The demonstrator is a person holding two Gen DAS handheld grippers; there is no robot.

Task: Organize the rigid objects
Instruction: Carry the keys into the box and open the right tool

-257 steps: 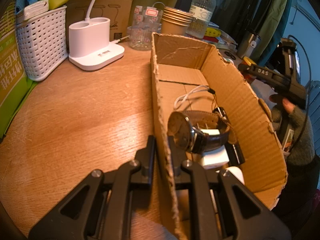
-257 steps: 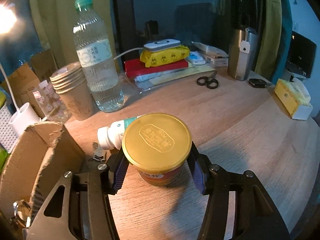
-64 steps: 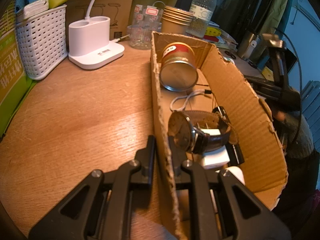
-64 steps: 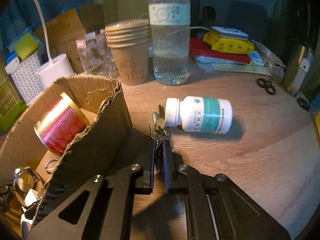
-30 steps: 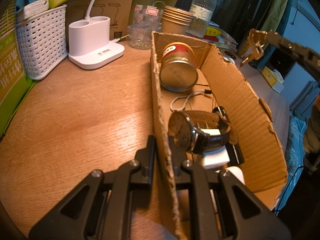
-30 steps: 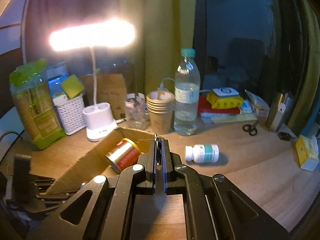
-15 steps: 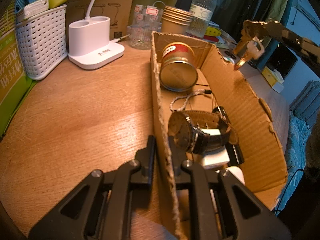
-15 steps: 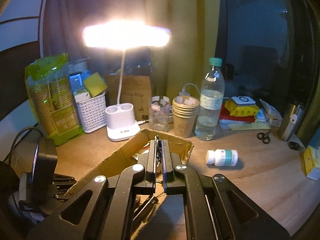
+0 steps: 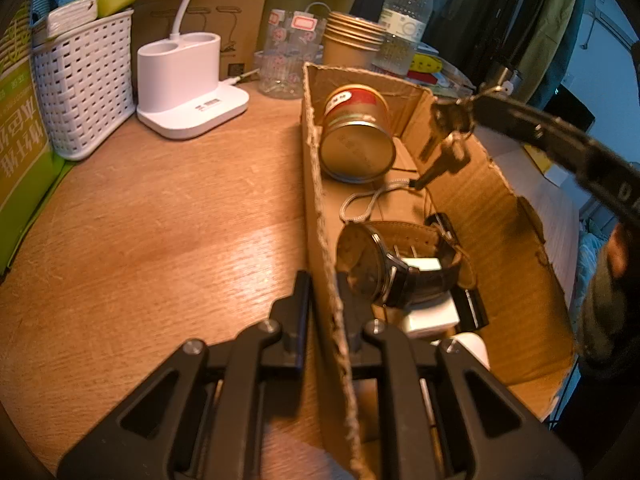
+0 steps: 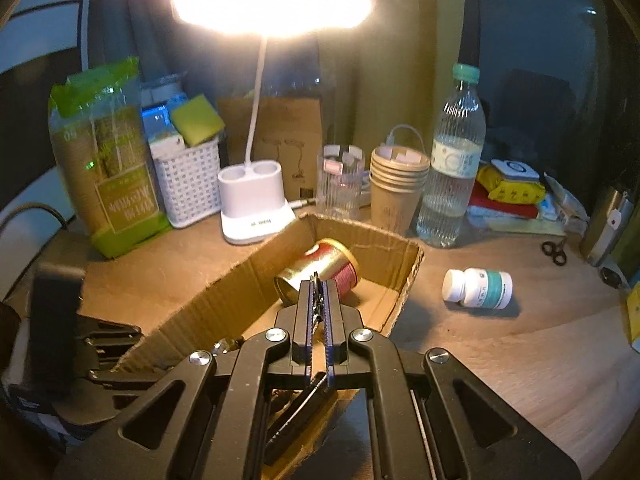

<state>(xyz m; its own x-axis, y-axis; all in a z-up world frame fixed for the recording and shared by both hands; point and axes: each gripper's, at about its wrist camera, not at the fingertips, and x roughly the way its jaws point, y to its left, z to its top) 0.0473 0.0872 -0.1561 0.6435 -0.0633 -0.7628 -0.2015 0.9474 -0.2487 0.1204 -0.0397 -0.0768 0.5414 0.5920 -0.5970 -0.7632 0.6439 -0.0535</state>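
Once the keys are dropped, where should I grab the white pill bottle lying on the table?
Grip the pill bottle across its round body, near the middle of the teal label, coming down from above. It lies on its side on the table, cap pointing toward the cardboard box, so the fingers should straddle the long axis. The cap end looks narrower and likelier to slip.

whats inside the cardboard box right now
In the cardboard box: a red and gold tin on its side, a grey cord, a wristwatch lying over white and black items that are partly hidden.
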